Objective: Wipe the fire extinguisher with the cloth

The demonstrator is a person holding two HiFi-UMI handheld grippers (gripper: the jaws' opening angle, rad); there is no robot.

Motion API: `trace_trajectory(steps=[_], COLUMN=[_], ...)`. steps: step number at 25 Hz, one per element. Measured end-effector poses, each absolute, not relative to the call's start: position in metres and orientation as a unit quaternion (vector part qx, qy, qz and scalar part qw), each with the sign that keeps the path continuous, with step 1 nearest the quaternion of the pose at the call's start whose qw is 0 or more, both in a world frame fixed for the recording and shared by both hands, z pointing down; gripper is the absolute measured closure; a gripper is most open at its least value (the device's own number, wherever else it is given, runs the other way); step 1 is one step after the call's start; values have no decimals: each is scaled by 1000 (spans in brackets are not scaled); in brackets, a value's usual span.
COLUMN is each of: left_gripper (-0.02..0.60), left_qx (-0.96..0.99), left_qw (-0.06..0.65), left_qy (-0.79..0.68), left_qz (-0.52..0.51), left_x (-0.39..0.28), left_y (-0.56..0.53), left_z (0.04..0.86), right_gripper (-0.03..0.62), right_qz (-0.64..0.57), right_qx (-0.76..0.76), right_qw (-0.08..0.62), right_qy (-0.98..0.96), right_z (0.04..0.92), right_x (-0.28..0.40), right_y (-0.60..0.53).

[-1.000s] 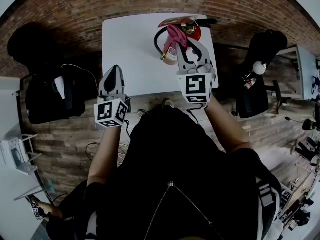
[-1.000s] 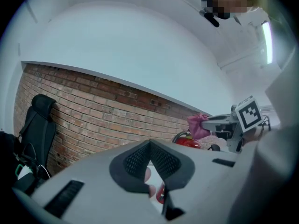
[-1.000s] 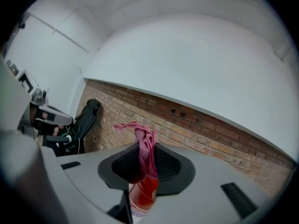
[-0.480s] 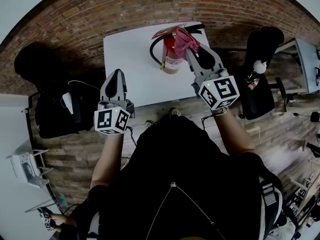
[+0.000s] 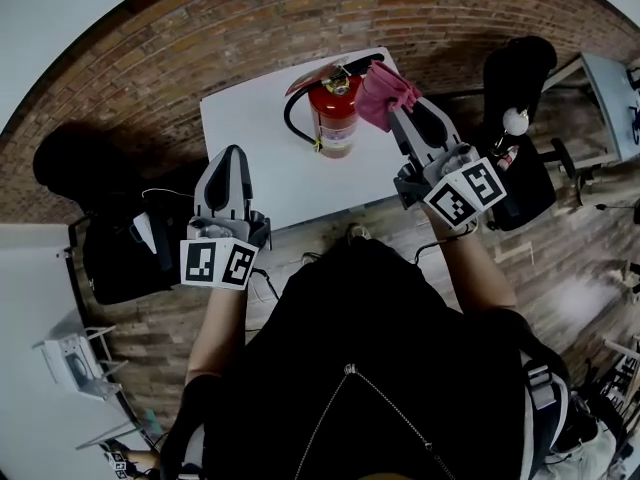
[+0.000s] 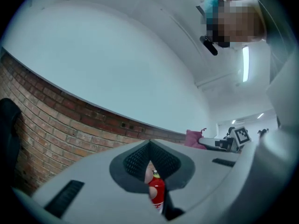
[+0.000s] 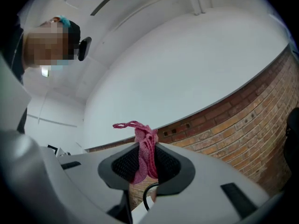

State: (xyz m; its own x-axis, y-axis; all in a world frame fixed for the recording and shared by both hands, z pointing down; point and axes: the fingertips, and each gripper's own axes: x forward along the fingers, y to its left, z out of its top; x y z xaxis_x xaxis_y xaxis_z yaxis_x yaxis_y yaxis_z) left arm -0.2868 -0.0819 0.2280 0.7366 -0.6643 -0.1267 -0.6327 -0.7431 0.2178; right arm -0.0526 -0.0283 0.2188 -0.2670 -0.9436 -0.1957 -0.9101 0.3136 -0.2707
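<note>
A red fire extinguisher point(image 5: 335, 116) with a black hose stands upright on the white table point(image 5: 255, 148), towards its far right. My right gripper point(image 5: 400, 103) is shut on a pink cloth point(image 5: 383, 90), held just right of the extinguisher's top and clear of the cylinder. The pink cloth point(image 7: 144, 153) bunches up between the right jaws. My left gripper point(image 5: 232, 158) is shut and holds nothing, hovering over the table's near left part. Through the left jaws' small gap the extinguisher point(image 6: 156, 192) shows ahead, with the cloth point(image 6: 194, 138) to its right.
A brick wall point(image 5: 200, 48) runs behind the table. A black office chair point(image 5: 520, 88) stands at the right, and a black bag point(image 5: 120, 248) on the wooden floor at the left. Cables lie under the table's near edge.
My right gripper has swung the cloth from the extinguisher's top off to its right side. The left gripper has barely moved. The head view has tilted.
</note>
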Motion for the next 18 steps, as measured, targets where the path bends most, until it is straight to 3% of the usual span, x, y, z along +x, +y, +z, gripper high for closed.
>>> trace_trajectory(steps=[18], left_gripper=[574], left_qx=[930], left_qw=[25], left_qy=[-356], left_qz=[-92], left_x=[-267], left_y=[-96], left_z=[217], right_gripper=[500], right_qz=[-75], right_qx=[-598], right_qw=[123], right_qy=[788], right_z=[258], right_x=[-29], right_y=[-19])
